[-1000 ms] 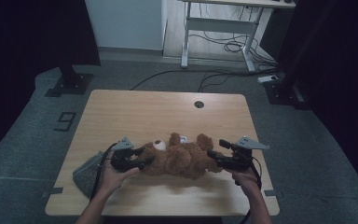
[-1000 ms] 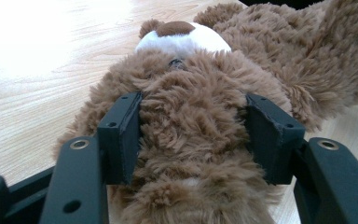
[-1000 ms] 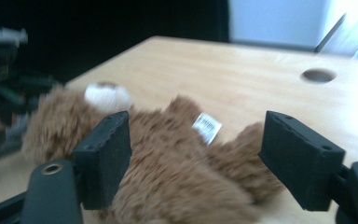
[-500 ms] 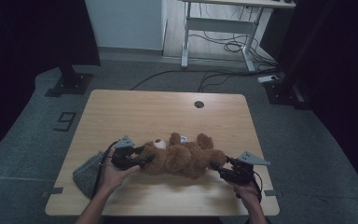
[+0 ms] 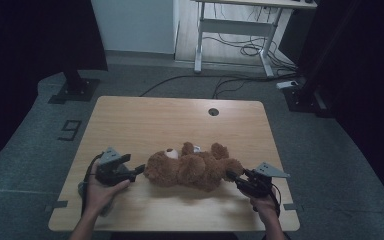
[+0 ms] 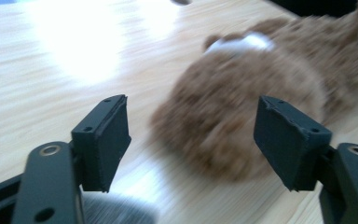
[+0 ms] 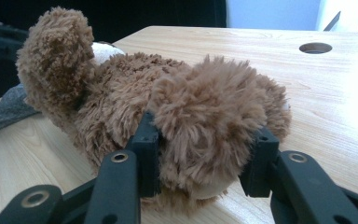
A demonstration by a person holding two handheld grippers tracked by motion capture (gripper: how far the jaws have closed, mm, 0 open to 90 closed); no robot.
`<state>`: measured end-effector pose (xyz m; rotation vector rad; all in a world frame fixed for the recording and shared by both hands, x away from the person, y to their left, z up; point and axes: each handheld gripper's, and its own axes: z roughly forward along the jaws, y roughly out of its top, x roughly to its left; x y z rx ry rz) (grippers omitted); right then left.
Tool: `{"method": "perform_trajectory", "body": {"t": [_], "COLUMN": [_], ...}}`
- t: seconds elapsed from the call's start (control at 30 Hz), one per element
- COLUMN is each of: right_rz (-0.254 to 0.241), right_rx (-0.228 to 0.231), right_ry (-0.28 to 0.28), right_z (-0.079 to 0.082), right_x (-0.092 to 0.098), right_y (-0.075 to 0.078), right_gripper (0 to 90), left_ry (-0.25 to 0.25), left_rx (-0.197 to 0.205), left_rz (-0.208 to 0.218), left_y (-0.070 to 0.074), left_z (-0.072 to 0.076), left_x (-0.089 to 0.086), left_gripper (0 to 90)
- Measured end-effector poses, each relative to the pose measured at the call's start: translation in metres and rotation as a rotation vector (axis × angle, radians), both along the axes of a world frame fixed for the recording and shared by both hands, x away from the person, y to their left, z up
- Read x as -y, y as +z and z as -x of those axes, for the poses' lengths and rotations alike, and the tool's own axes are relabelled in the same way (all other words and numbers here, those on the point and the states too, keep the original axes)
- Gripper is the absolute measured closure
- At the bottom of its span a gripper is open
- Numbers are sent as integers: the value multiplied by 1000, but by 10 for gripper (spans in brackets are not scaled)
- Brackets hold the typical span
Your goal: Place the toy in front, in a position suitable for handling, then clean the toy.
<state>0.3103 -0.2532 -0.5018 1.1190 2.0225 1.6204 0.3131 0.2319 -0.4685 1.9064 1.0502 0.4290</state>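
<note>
A brown plush teddy bear (image 5: pixel 192 170) lies on its back across the wooden table (image 5: pixel 180 125), head to the left. My left gripper (image 5: pixel 141 170) sits just left of the head, and its jaws have just been opening. In the left gripper view the gripper (image 6: pixel 191 126) stands open and the blurred head (image 6: pixel 242 93) lies just beyond the pads, untouched. My right gripper (image 5: pixel 232 177) is at the bear's right end, where its jaws have just been closing. In the right gripper view the gripper (image 7: pixel 205 140) presses on a fluffy foot (image 7: pixel 209 107).
A grey cloth (image 5: pixel 82 190) lies under the left hand near the table's front left corner. A round cable hole (image 5: pixel 213 111) is at the back of the table. Beyond the table stand a white desk frame (image 5: pixel 230 30) and loose cables (image 5: pixel 240 50) on the floor.
The left gripper has drawn back to the left off the bear's head and its jaws have widened. The right gripper has dropped to the table and closed on the bear's foot.
</note>
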Motion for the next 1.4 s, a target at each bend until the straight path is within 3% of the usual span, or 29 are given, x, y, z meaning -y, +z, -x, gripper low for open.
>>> {"method": "perform_trajectory", "body": {"t": [0.1,0.17,0.33,0.63,0.8,0.9,0.97,1.0,1.03,1.1,1.2,1.27,1.33,1.37,1.4], "right_rz": [-9,-10,-10,-17,-18,-19,-23,-22,-23,-23,-23,-23,-22,-22,-22], "right_rx": [-5,-1,1,-2,-2,2,1,-2,-2,-2,-2,-2,-2,-1,-2], "right_ry": [2,5,7,9,8,11,11,12,12,12,13,12,13,13,13], "right_z": [0,0,0,2,2,2,2,2,2,2,2,1,1,1,1], "right_x": [1,1,2,2,2,3,3,3,3,3,3,3,3,4,3], "right_y": [-2,-2,-3,-4,-5,-5,-6,-6,-6,-6,-7,-7,-7,-7,-7], "right_gripper": [578,579,578,577,576,574,574,574,574,574,573,573,573,573,572], "left_ry": [44,68,104,121,137,174,198,200,195,186,141,134,121,107,102], "left_rx": [-14,-53,-92,-148,-163,-134,-105,-99,-97,-90,-47,-38,-21,-2,8], "left_rz": [-27,-74,-132,-170,-205,-217,-183,-147,-138,-127,-12,9,59,111,123], "left_y": [-10,-24,-41,-61,-70,-71,-70,-69,-68,-67,-53,-50,-46,-40,-37], "left_z": [10,16,19,22,19,21,23,24,24,25,30,32,34,37,38], "left_x": [-15,-26,-35,-40,-40,-43,-48,-51,-52,-54,-59,-60,-62,-62,-61], "left_gripper": [239,218,198,168,254,405,606,684,727,755,761,762,762,760,760]}}
